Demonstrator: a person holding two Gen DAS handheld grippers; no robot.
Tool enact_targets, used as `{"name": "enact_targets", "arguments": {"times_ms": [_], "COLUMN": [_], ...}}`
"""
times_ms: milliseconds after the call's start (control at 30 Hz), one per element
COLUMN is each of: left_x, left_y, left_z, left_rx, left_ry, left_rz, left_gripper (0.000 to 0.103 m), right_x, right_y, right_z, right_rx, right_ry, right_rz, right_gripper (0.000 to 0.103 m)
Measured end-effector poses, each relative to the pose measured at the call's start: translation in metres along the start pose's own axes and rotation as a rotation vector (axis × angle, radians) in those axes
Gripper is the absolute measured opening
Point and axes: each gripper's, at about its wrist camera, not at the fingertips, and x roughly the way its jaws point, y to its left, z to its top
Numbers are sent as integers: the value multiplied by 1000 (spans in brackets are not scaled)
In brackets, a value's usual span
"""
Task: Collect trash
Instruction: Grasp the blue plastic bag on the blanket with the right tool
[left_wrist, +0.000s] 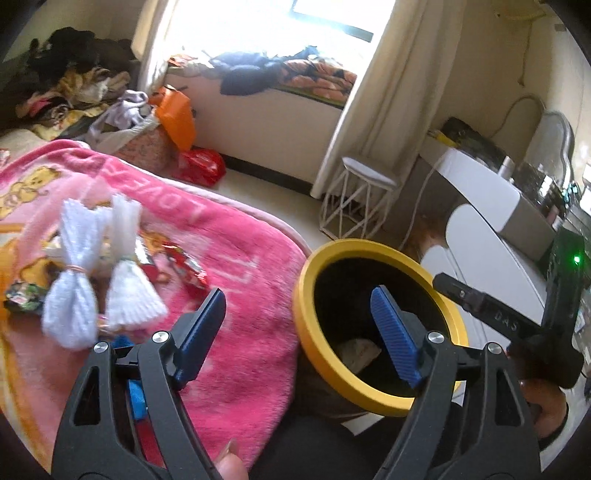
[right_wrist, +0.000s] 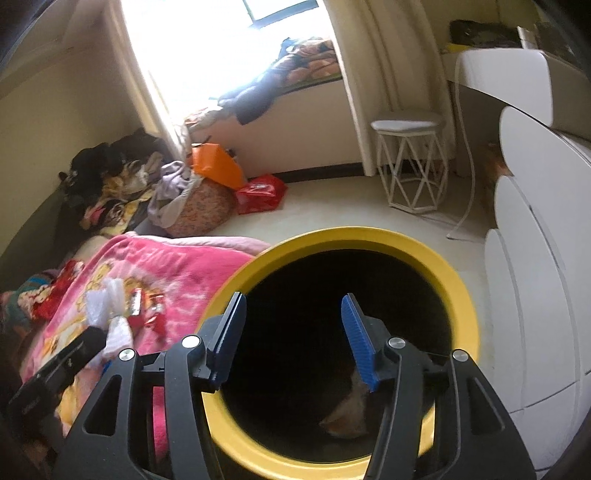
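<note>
I am looking at the bed's pink blanket (left_wrist: 236, 258), which is lying across the 9 o'clock side. Two white foam nets (left_wrist: 96, 273) are resting on it at 9 o'clock, with red wrappers (left_wrist: 184, 267) lying just beside them toward 3 o'clock. A colourful wrapper (left_wrist: 22, 297) is sitting at the far 9 o'clock edge.

The mouth of the yellow bin (right_wrist: 458, 295) is wide and nothing covers it. The right gripper (right_wrist: 291, 339) hangs over it with its jaws apart, and only a scrap (right_wrist: 347, 417) lies deep inside. On the pink blanket (left_wrist: 240, 266), white tassels (left_wrist: 96, 273) stick up in front of the red wrappers (left_wrist: 184, 264). The left gripper (left_wrist: 299, 332) is spread wide between blanket and bin.
</note>
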Motion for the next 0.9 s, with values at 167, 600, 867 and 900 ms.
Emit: {"name": "enact_targets", "arguments": {"times_ms": [167,600,867,900], "left_x": [-13,-38,-49,-50], "left_y": [16,60,88,94], "left_z": [4,11,13,13], "left_rx": [-19,-94,-139,-148], "left_ry": [-37,-92,-113,-115], "left_rz": [36,109,161,169], "left_gripper": [74,77,92,92], "right_x": [-3,-6,1,2], "right_y": [24,78,115,120], "right_z": [-2,-12,-26,-29], "right_rx": [-54,-165,-240,-249], "right_ry": [-10,-12,22,28], "right_rz": [44,122,167,174], "right_gripper": [52,57,63,63]}}
